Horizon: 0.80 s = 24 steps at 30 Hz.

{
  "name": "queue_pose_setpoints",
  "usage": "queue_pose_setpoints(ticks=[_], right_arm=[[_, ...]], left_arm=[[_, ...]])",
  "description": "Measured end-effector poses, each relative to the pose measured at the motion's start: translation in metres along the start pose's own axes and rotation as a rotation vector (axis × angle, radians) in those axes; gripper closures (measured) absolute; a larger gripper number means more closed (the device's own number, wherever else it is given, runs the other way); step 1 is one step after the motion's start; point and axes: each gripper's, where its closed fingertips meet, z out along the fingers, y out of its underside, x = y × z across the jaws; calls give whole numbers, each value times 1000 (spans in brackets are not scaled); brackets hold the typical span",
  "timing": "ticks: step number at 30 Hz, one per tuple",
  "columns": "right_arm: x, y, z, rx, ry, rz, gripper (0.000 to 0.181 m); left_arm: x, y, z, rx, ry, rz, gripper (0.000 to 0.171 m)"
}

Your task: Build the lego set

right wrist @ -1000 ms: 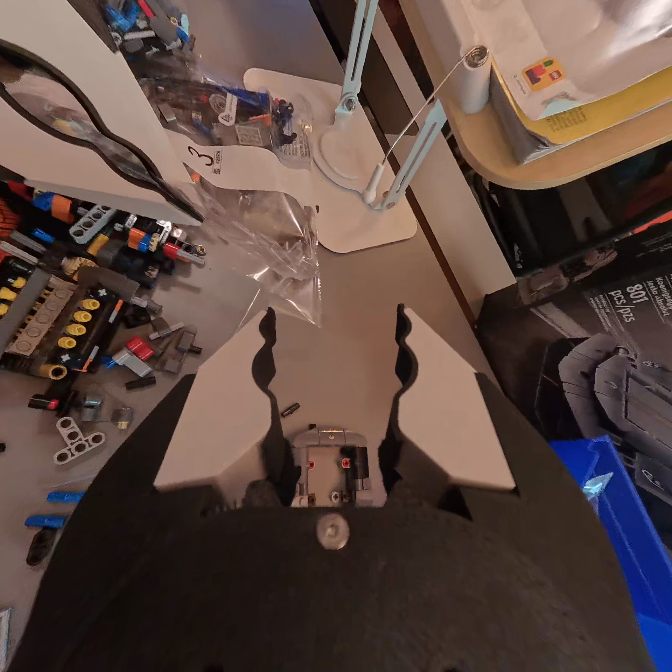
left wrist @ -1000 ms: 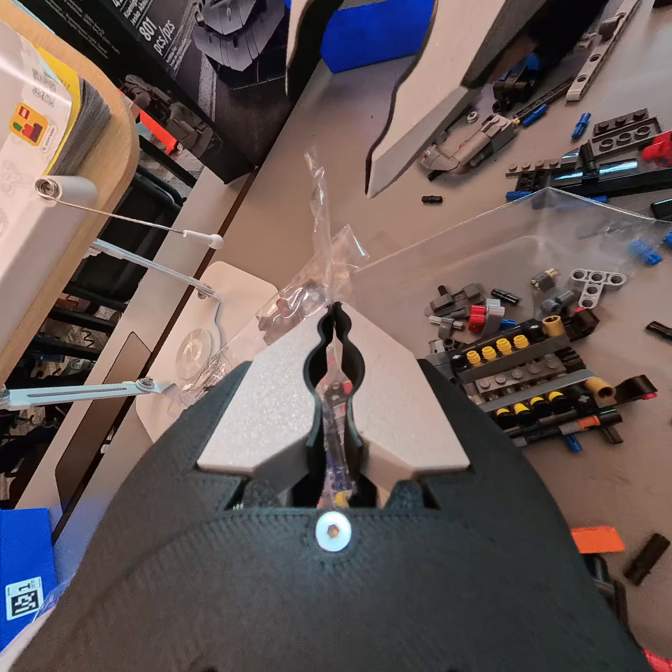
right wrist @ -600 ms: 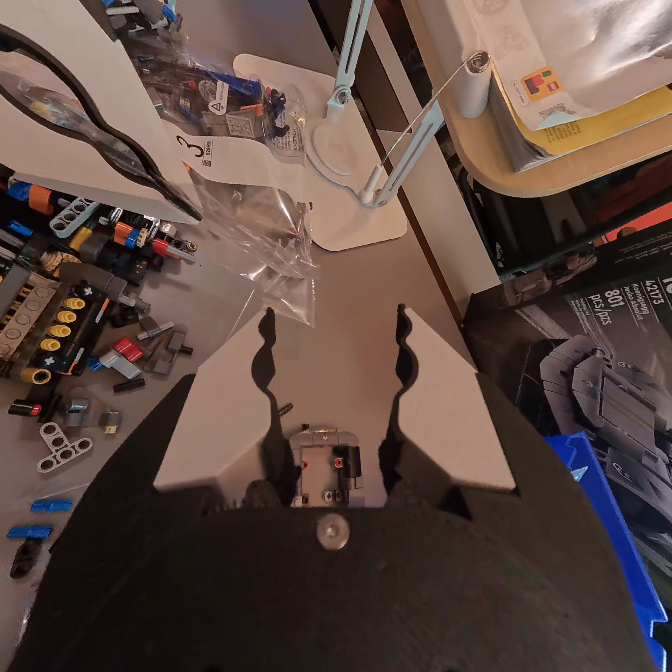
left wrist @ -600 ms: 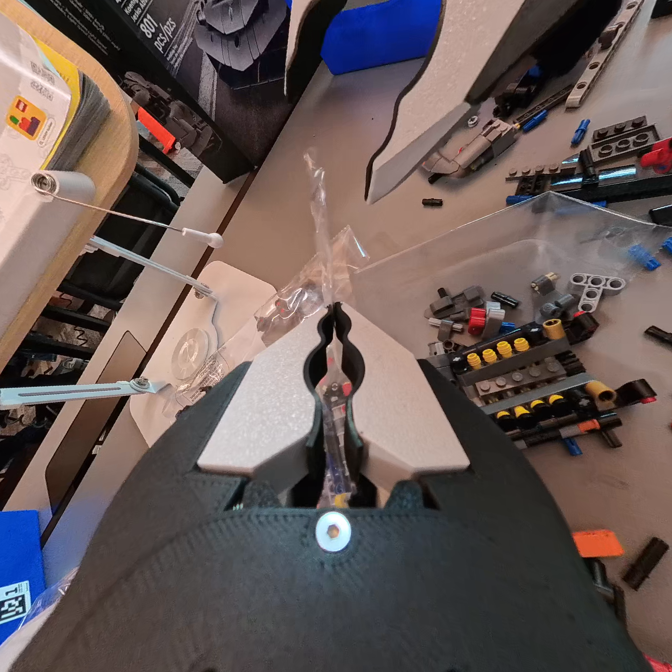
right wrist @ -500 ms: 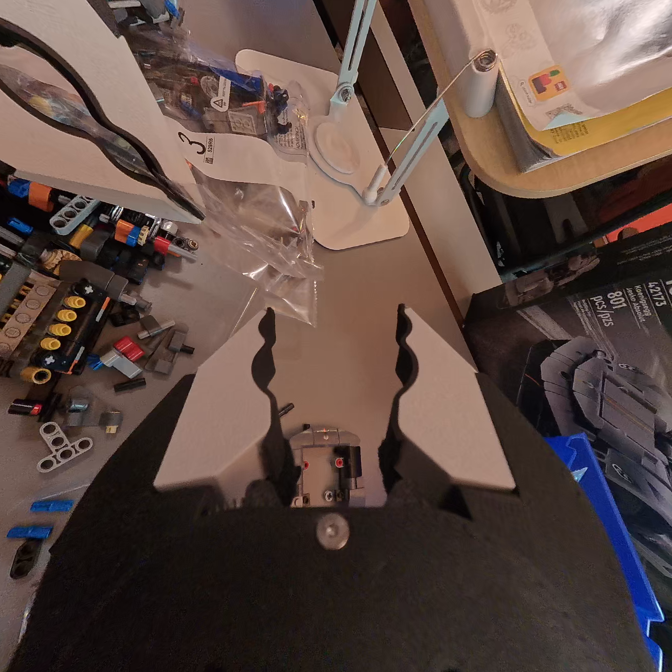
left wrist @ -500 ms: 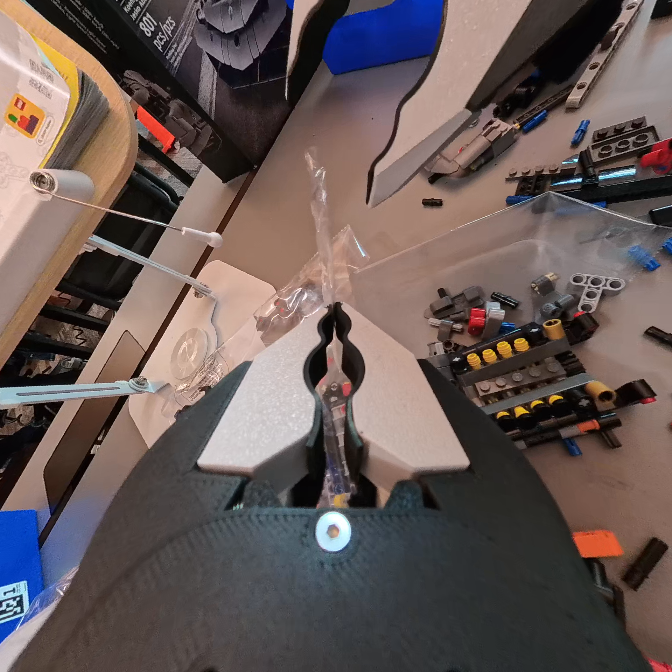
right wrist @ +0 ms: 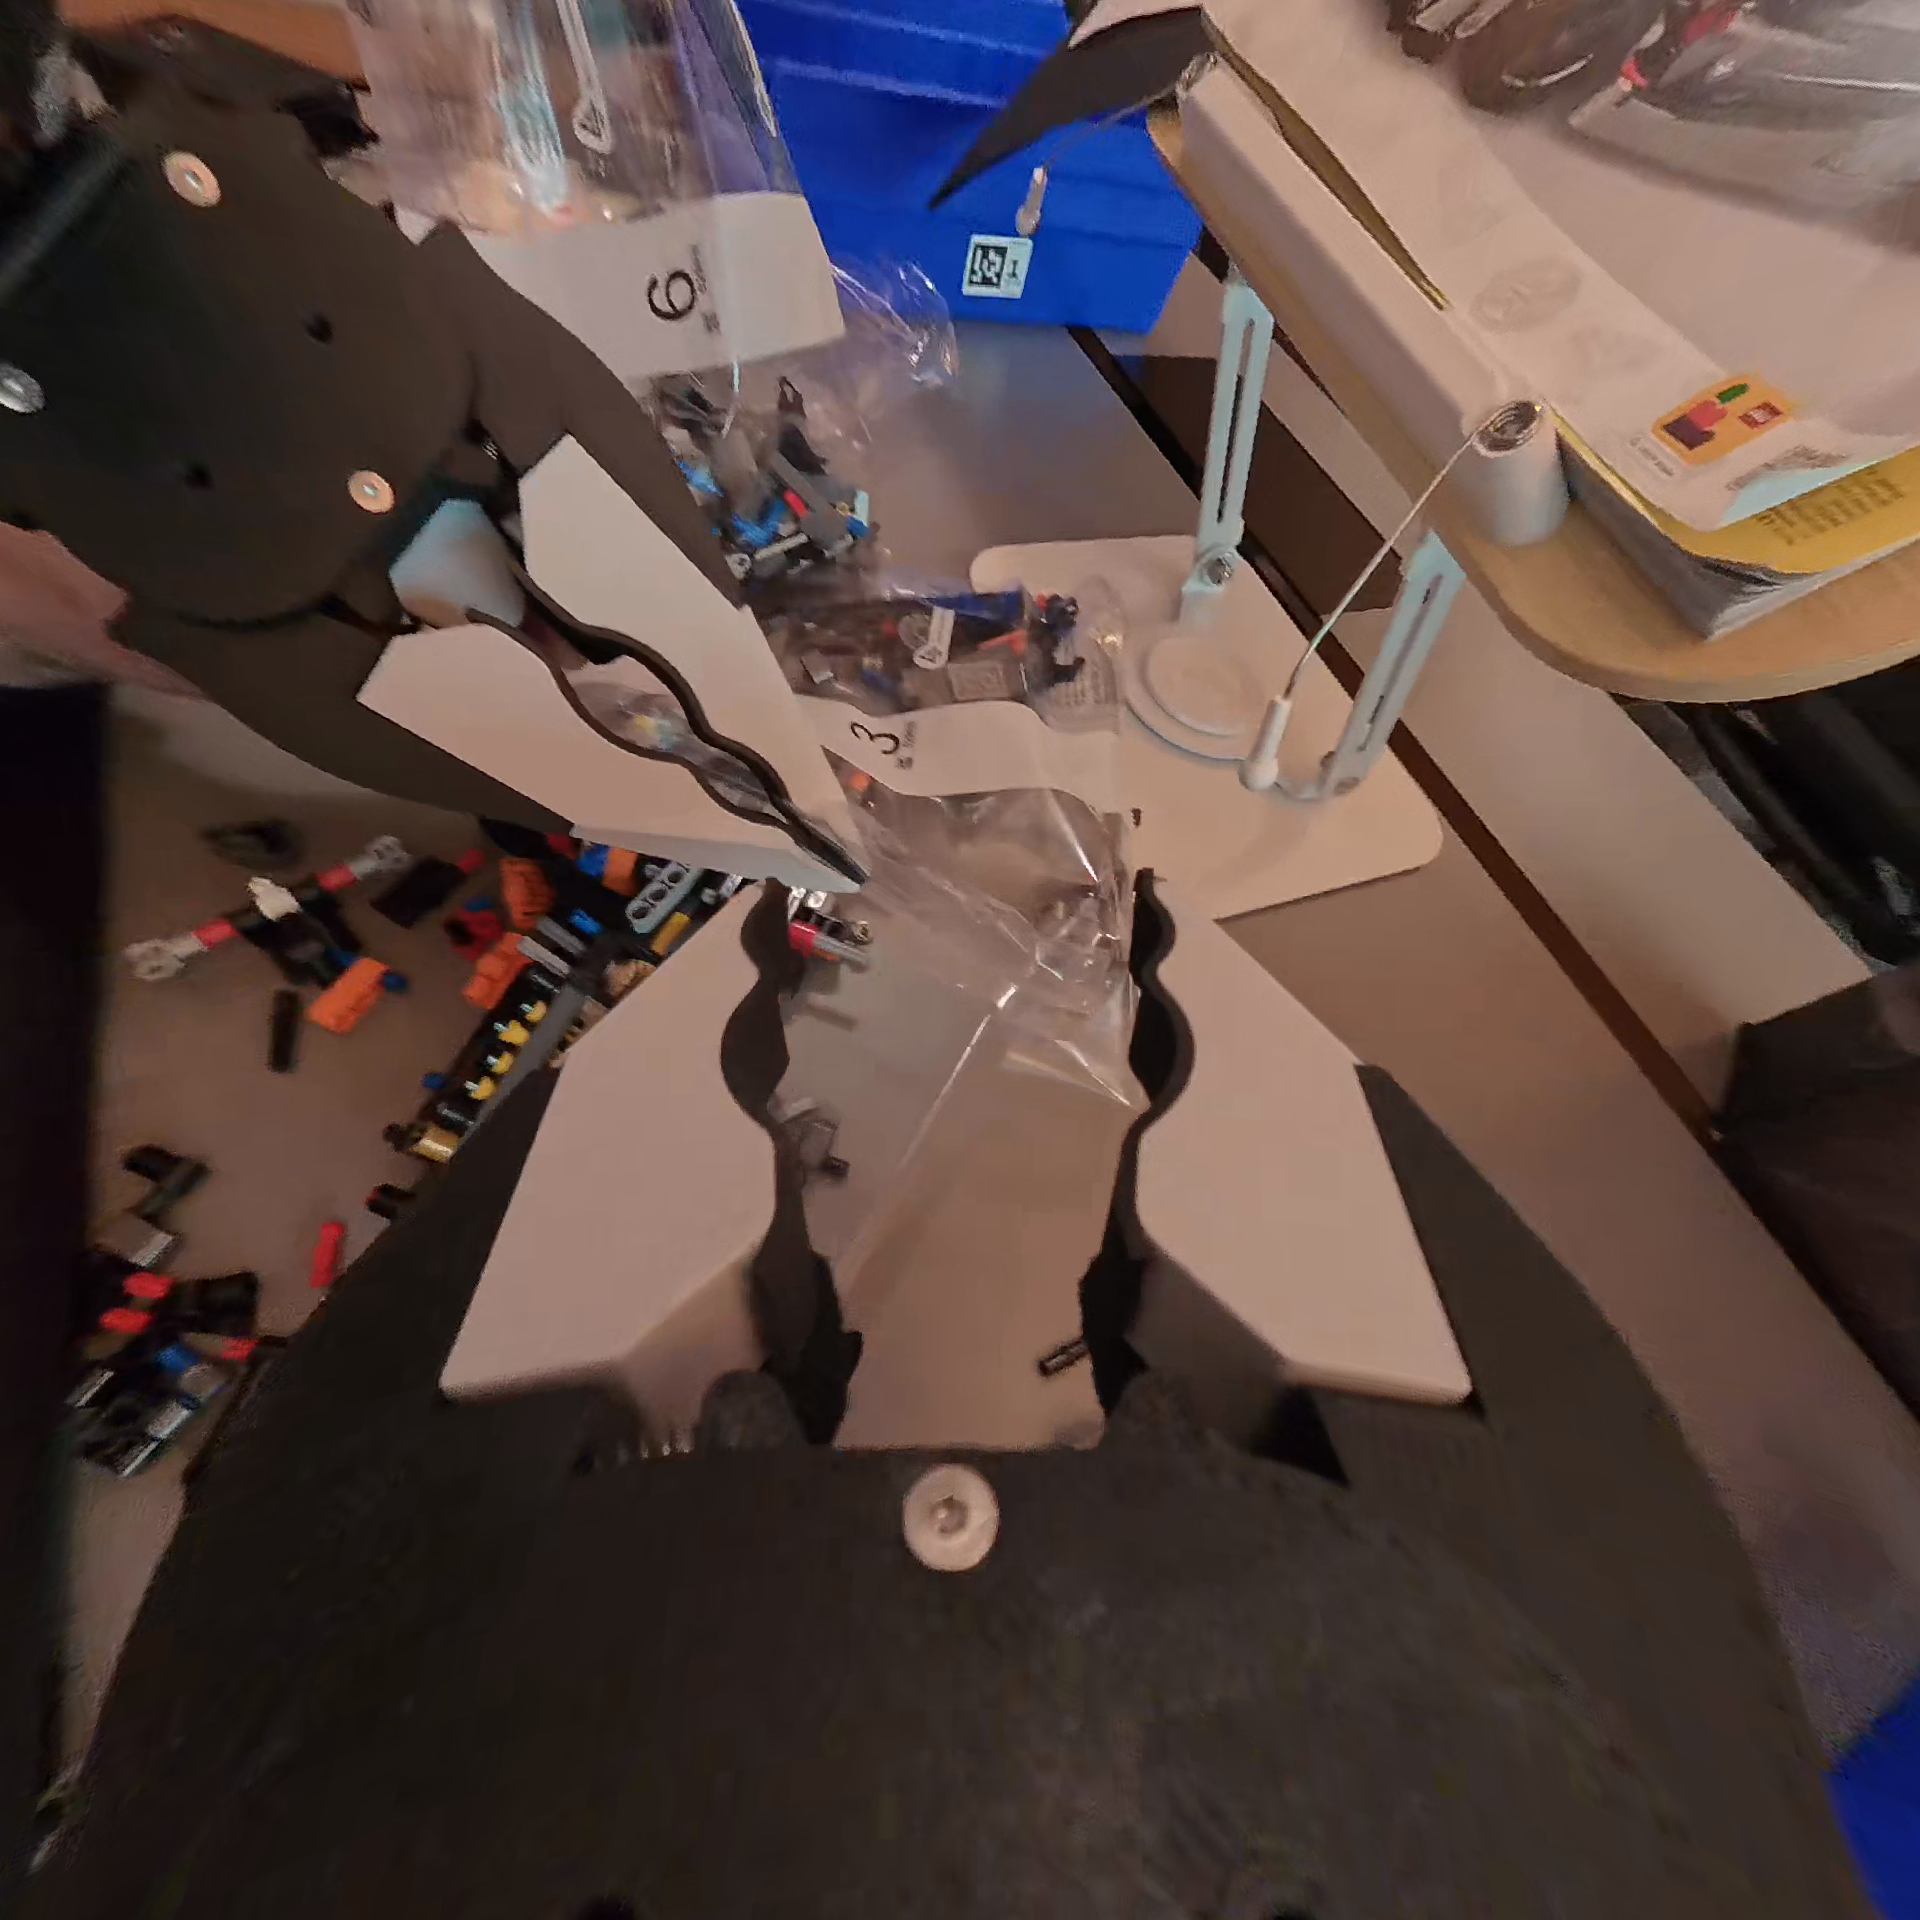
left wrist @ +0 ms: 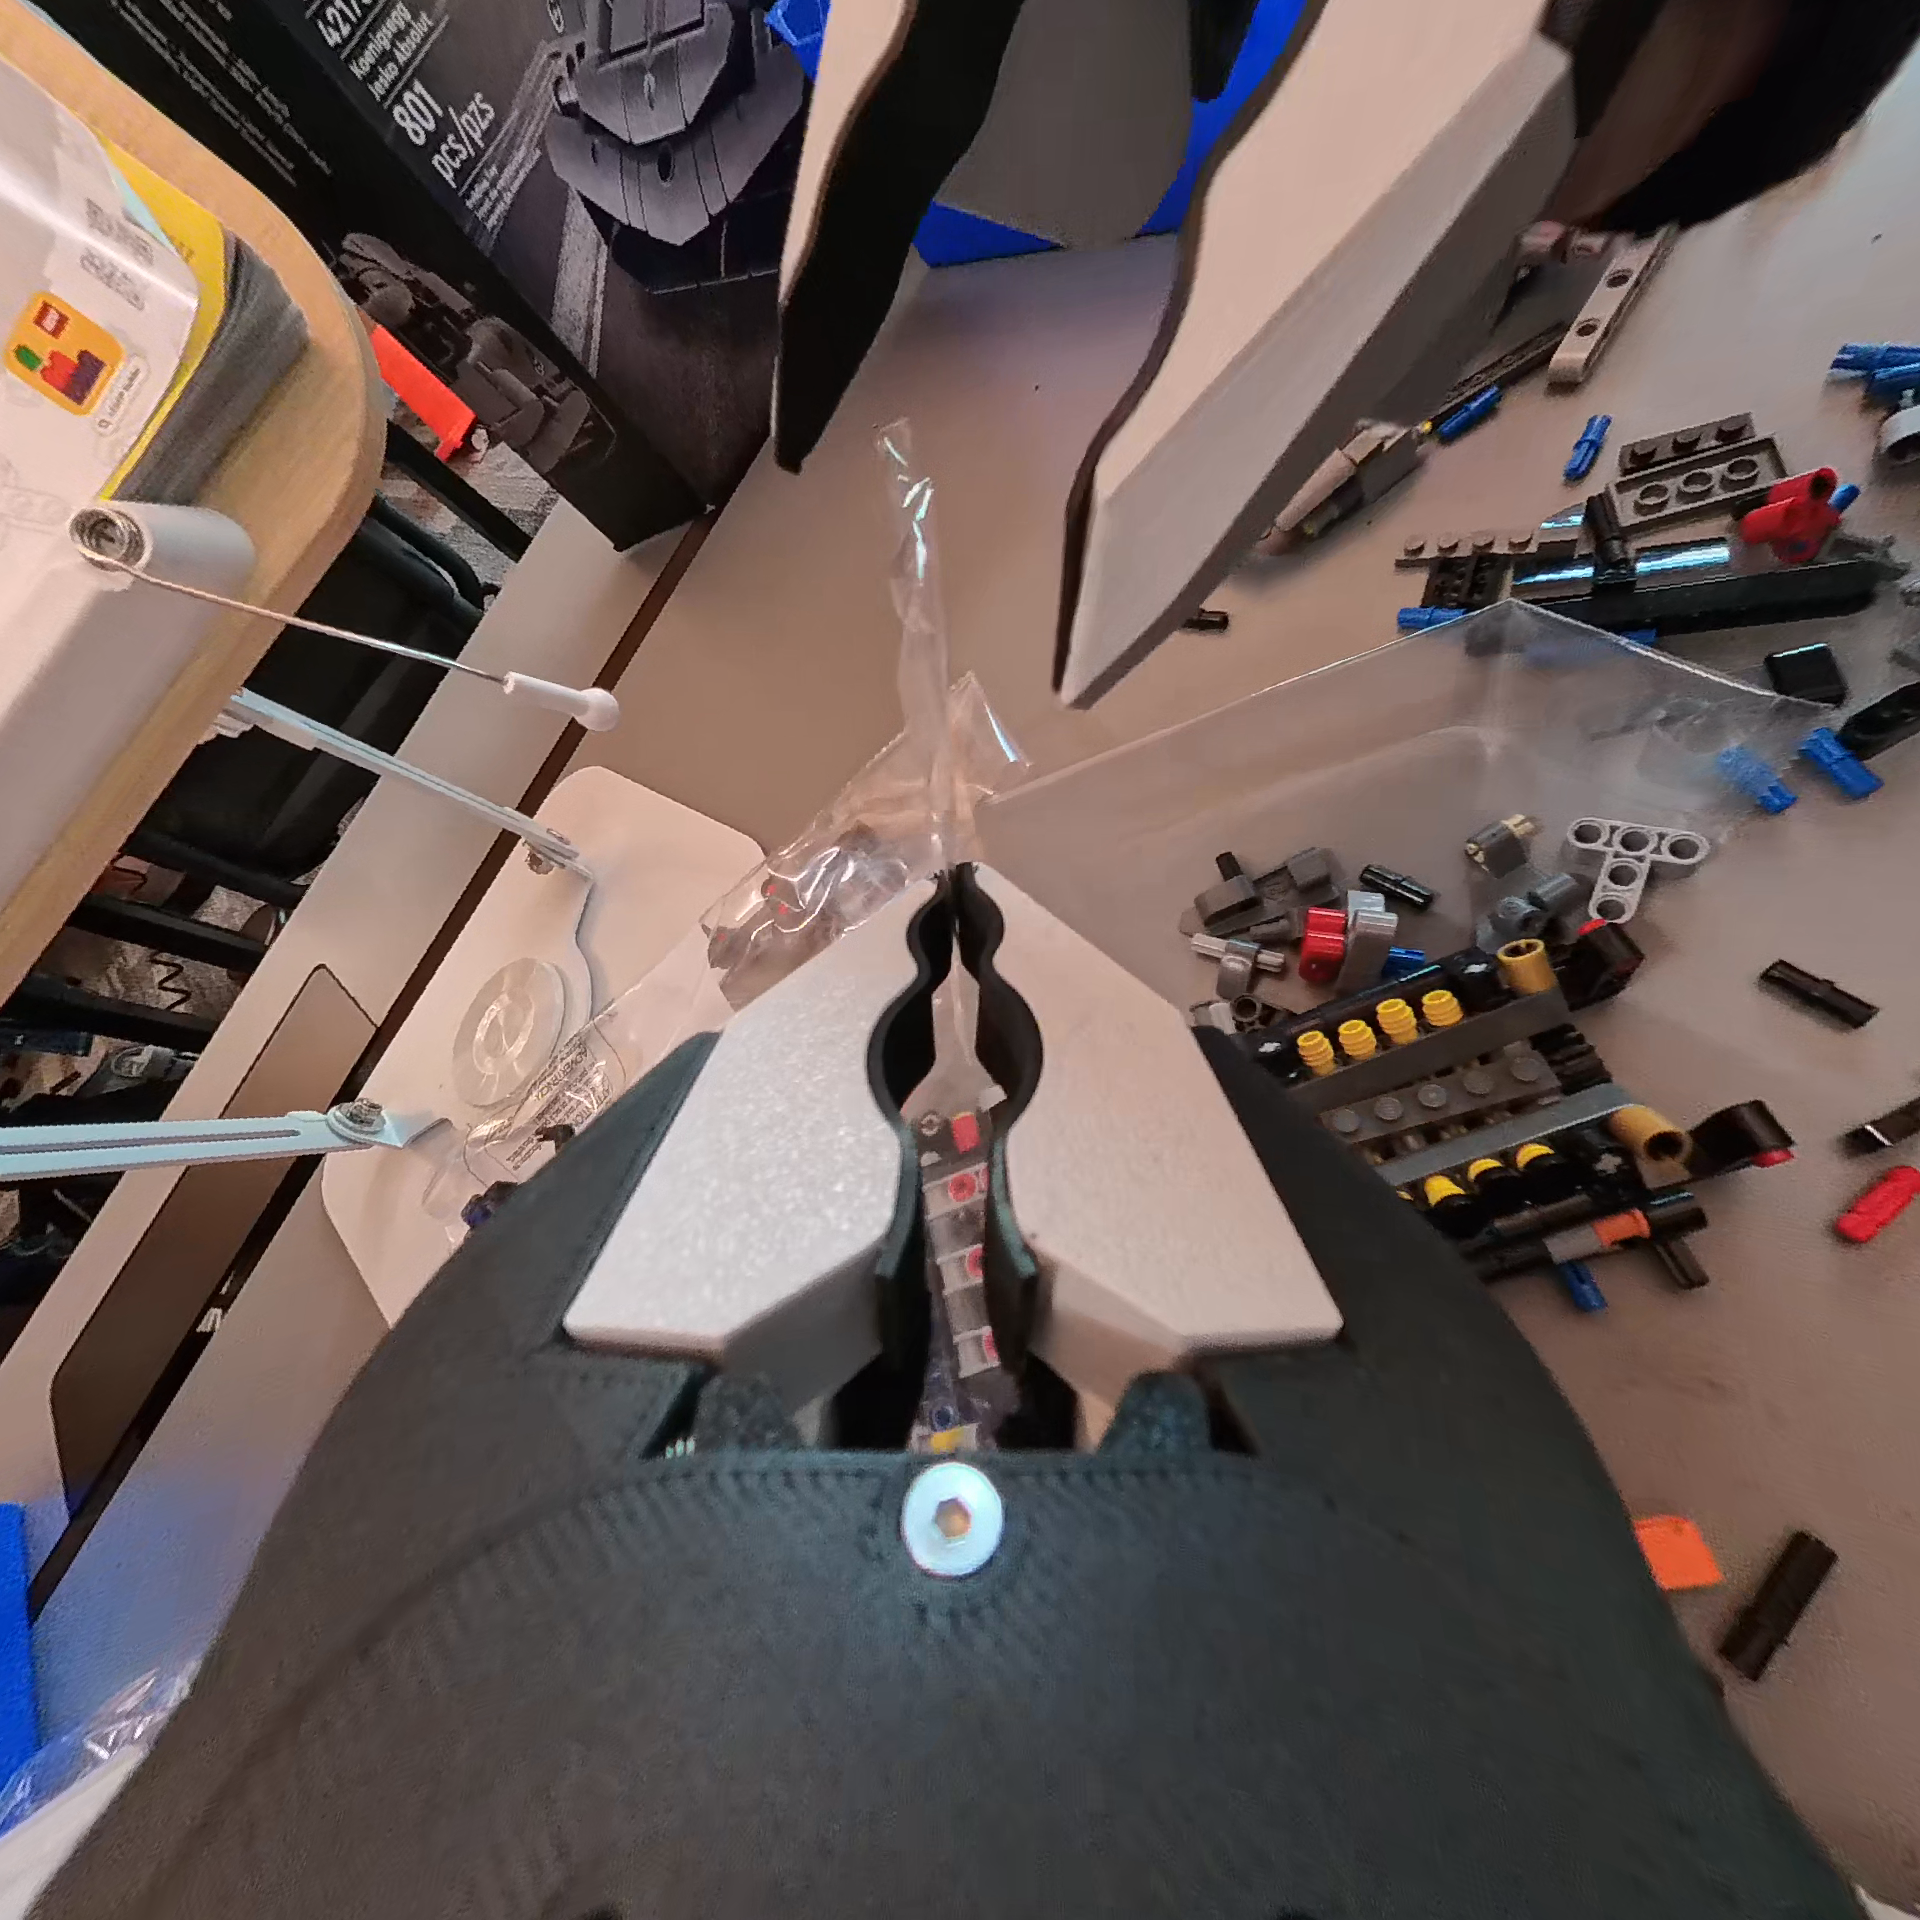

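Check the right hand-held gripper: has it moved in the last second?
Yes. The right hand-held gripper has swung toward the clear plastic bag; the white lamp base, previously above-left of its tips, now sits to the right.

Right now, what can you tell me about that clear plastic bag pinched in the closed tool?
The clear plastic bag is thin, crinkled and see-through, with a few small dark and red pieces inside. The left gripper has its jaws shut on it, so a twisted strip stands up above the tips while the rest hangs over the grey table. The right gripper is open, its jaws on either side of the bag's loose end.
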Motion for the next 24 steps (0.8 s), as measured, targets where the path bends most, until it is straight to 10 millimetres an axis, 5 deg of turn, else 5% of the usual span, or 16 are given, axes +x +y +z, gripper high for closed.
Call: queue_pose_setpoints(ticks=[17,24], right_arm=[[-3,12,9,-66,-5,17,120],[-2,8,0,-37,-20,11,149]], left_arm=[[10,-14,-4,54,15,48,171],[10,-17,-7,80,22,38,171]])
